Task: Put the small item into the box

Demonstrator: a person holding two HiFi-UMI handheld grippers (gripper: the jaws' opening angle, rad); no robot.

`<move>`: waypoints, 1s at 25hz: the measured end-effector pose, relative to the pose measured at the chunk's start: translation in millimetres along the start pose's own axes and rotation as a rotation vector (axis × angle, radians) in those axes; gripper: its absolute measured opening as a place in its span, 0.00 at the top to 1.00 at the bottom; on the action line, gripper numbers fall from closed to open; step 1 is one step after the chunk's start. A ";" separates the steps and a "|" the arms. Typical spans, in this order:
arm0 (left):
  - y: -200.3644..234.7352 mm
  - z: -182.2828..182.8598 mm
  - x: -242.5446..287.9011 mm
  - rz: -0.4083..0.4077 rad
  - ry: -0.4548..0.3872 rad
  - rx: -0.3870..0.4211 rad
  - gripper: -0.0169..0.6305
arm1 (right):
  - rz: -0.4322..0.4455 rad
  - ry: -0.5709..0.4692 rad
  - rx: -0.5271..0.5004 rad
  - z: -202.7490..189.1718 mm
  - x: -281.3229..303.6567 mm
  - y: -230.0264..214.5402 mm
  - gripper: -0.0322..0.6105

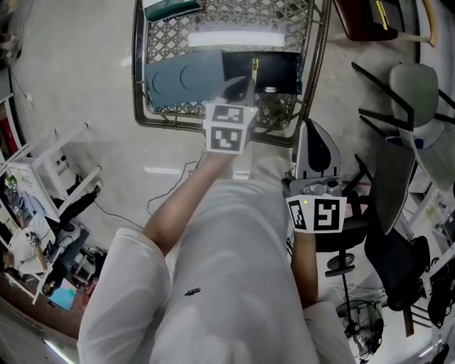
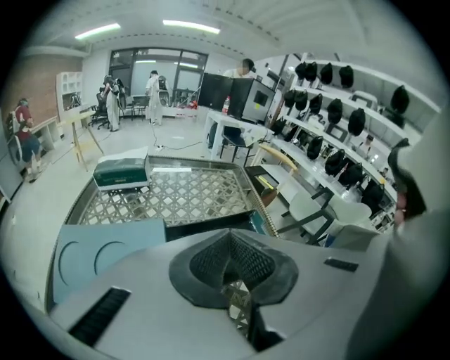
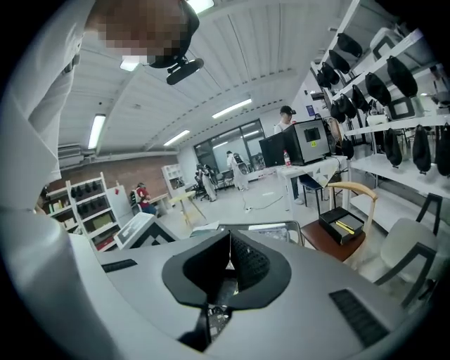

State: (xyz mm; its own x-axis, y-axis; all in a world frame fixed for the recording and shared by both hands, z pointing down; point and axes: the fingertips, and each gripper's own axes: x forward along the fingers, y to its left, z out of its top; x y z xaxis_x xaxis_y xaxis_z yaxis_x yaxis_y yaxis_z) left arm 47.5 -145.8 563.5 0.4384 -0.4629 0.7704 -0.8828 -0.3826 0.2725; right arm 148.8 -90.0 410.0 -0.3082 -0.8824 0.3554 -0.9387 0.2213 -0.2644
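Two tools: one in each of the person's hands, both with jaws together and nothing between them.
Left tool (image 1: 237, 91): upper centre of the head view, held out on a bare arm over the lower rim of the basket. In the left gripper view (image 2: 230, 242) its ribbed pads (image 2: 249, 260) meet along one line, with mesh showing under them.
Right tool (image 1: 311, 135): right of centre in the head view, close beside the person's leg and outside the basket. In the right gripper view (image 3: 229, 253) its pads (image 3: 247, 264) are pressed shut on nothing.
Basket (image 1: 321, 71): wire mesh, top centre of the head view, with pale floor around it. It fills the middle of the left gripper view (image 2: 190, 197).
Box (image 1: 274, 71): black and open, in the lower right part of the basket, just above the left tool's tip in the head view. In the left gripper view its dark edge (image 2: 204, 226) lies just past the pads.
Small item: cannot be made out in any view.
Blue panel (image 1: 178, 79): flat, with circle outlines, just left of the box; lower left in the left gripper view (image 2: 98, 249).
Green box (image 1: 169, 8): upper left corner of the basket; left of centre in the left gripper view (image 2: 121, 174).
White strip (image 1: 231, 39): along the basket's upper part, right of the green box.
Chair (image 1: 412, 92): white, right edge of the head view, well apart from the basket.
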 end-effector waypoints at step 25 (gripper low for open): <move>-17.5 91.2 -253.2 -0.159 -0.477 0.190 0.97 | -0.041 -0.117 -0.214 85.2 -46.5 74.0 0.95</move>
State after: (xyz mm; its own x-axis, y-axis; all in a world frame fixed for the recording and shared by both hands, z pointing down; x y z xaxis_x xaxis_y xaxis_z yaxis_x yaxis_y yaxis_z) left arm -32.8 -94.9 311.0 0.6313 -0.6822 0.3688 -0.7725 -0.5953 0.2210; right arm 106.8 -67.9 297.6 -0.2612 -0.9316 0.2527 -0.9651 0.2565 -0.0519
